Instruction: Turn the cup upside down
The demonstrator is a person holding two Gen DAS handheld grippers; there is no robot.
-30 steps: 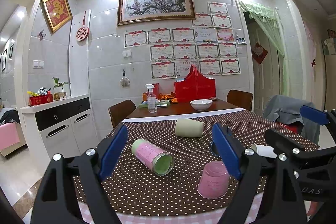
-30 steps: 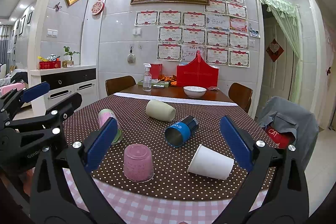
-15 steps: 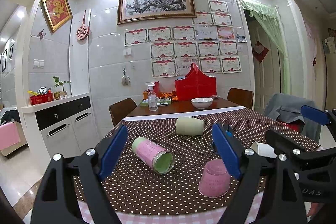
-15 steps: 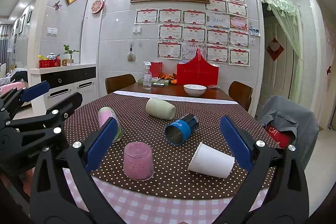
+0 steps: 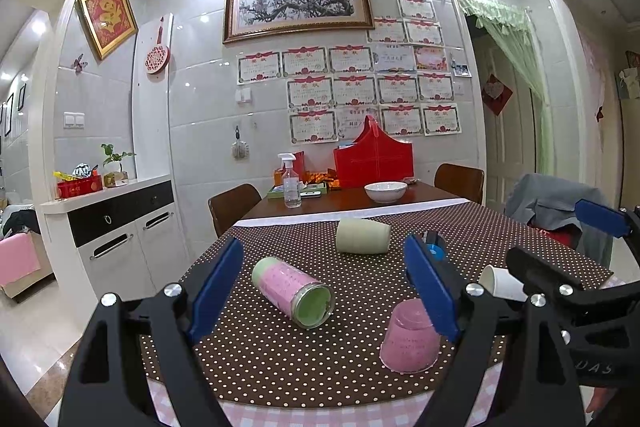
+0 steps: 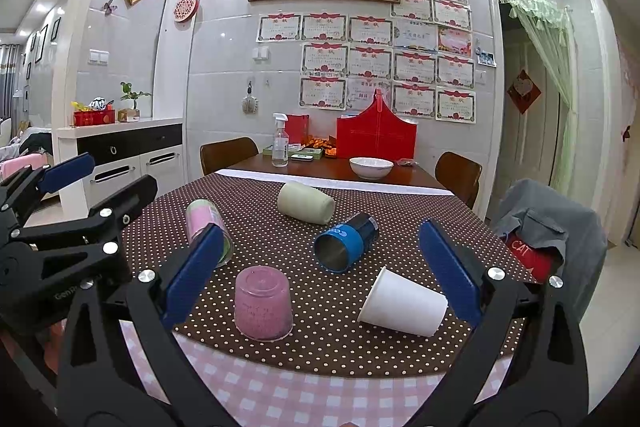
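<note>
Pink cup [image 6: 263, 303] upside down on table [image 6: 328, 347]; left gripper [image 5: 324, 287], right gripper [image 6: 320, 271] both spread, empty.

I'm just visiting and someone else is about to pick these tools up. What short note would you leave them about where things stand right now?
Left gripper: open, empty, hovering at the table's near edge.
Right gripper: open, empty, alongside it.
On the polka-dot tablecloth: the pink cup already stands upside down, nearest the front.
Lying on their sides: white paper cup, blue tumbler, cream cup, pink-and-green cup.
Done: one cup flipped, it appears.
Left: probably the four lying cups, none yet grasped.
</note>
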